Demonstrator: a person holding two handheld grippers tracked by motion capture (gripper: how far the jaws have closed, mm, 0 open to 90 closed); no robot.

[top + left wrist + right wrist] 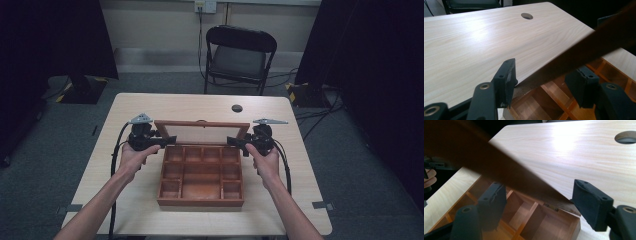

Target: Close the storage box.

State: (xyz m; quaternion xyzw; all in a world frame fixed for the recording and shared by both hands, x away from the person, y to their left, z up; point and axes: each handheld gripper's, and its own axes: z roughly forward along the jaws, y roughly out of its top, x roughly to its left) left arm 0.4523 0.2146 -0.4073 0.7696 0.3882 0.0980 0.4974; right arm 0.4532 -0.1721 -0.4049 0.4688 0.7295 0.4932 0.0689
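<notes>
reddish-brown wood marks the compartment box (201, 180) at the middle of the pale counter (125, 195) in the high view, its lid (201, 131) raised and standing along the far edge; the left gripper (167, 141) sits at the lid's left end and the right gripper (234, 141) at its right end, a hand behind each; a black folding chair (239, 55) stands beyond the counter. in the left gripper view the jaws are spread, the blurred lid frame (584, 53) crossing between them without the pads pressing on it (compartments show below). in the right gripper view the jaws stand spread too, the lid's edge (499, 170) passing between them untouched, above the box (564, 225); a round hole (626, 137) pierces the counter.
</notes>
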